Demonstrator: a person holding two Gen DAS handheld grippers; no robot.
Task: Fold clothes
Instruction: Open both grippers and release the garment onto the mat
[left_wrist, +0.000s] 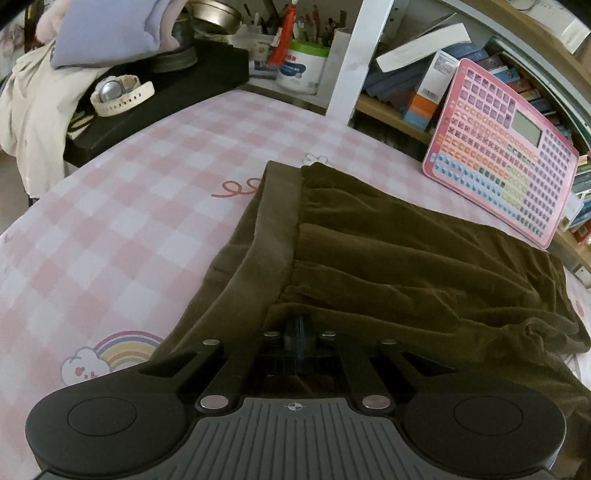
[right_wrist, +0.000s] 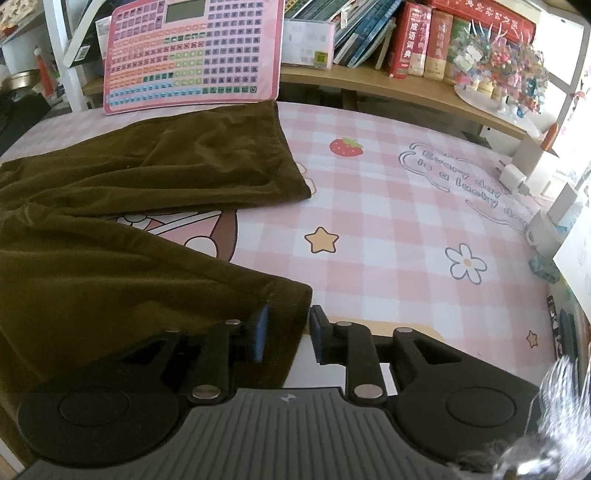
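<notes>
A: Trousers first: we see dark olive-brown velvety trousers (left_wrist: 388, 258) spread across our bench, which wears a pink-and-white checked cloth printed with cartoons (left_wrist: 129, 206). The flat waistband (left_wrist: 273, 229) runs away from the left gripper (left_wrist: 295, 332), with gathered folds to its right.

B: And our fingers on that side?

A: The left gripper's fingers are drawn fully together at the near end of the waistband, and the cloth bunches up around their tips, so we read them as pinched on the fabric.

B: From the right wrist we see the two legs. One leg (right_wrist: 207, 162) lies toward the back of the bench, its hem near a printed red strawberry (right_wrist: 346, 147). The other leg (right_wrist: 122, 291) lies nearer, and its hem corner sits between the fingers of the right gripper (right_wrist: 288, 325).

A: Held there?

B: Not that we can see. The fingers stand partly apart; the left-hand pad (right_wrist: 260, 332) lies against the cloth, while the right-hand pad stands just clear of the hem edge, over the bare checked cloth.

A: Behind the trousers, a pink learning tablet with rows of coloured keys and a small grey screen (right_wrist: 192, 51) leans against the wooden bookshelf (right_wrist: 369, 79).

B: A white wristwatch (left_wrist: 120, 94) rests on a black box (left_wrist: 155, 99) at the bench's far left corner, well apart from the trousers.
</notes>
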